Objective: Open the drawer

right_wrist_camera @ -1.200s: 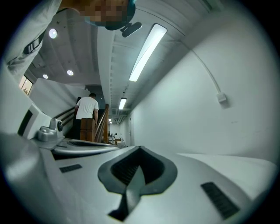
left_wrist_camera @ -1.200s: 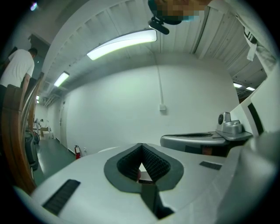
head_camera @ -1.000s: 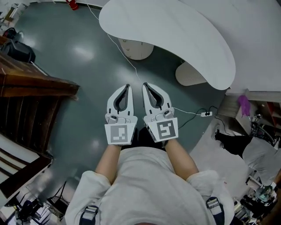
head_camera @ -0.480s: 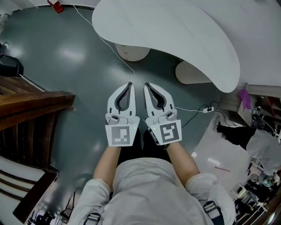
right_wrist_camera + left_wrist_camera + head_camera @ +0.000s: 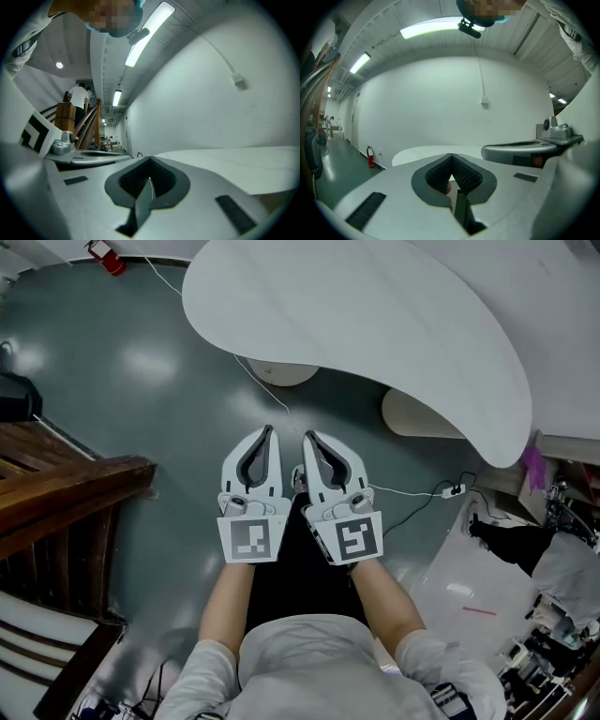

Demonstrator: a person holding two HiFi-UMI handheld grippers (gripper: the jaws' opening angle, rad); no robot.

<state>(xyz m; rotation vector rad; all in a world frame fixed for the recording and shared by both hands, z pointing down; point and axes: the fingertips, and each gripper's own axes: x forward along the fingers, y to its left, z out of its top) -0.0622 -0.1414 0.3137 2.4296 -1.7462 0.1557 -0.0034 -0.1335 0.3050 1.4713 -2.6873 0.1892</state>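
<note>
1. The left gripper (image 5: 270, 428) and the right gripper (image 5: 307, 434) were held side by side, close but not touching, above the grey-green floor (image 5: 141, 390), each with its marker cube toward the person.
2. The left claw was pressed together. In the left gripper view its ribbed pads (image 5: 465, 176) met at the tip with nothing between them.
3. The right claw was pressed together too. In the right gripper view its pads (image 5: 136, 180) met at the tip and pinched nothing.
4. Just ahead of both tips lay a curved white tabletop (image 5: 375, 315), carried on round pedestal bases (image 5: 281, 373).
5. A white cable (image 5: 258, 376) ran across the floor under the tabletop, and a plug strip (image 5: 456, 489) lay to the right.
6. A dark wooden staircase (image 5: 66, 488) stood at the left, and a red fire extinguisher (image 5: 105, 256) stood by the far wall.
7. Where the drawer was could not be told from any of the views.
</note>
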